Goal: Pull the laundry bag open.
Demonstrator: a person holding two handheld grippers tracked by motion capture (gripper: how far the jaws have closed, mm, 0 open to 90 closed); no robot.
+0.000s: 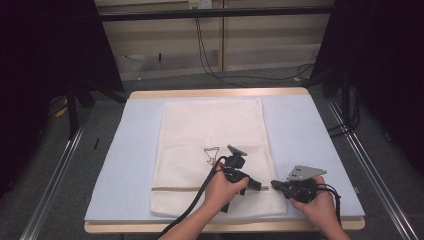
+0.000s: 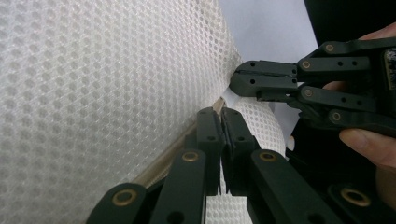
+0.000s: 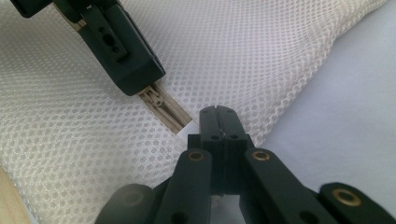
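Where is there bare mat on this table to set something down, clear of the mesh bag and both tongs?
Bare mat runs left of the mesh bag, between it and the table's left edge. A wider strip lies on the bag's right, beyond the tongs. It is crowded at the near right corner, where the left tongs and right tongs meet at the zipper.

- No words, brand names or numbers can be read anywhere.
- The white mesh bag point(image 1: 212, 155) bears one small dark outline drawing near its middle, shaped like a triangle; no letters can be made out in it.
- A pale tag on the far wall is too blurred to read.
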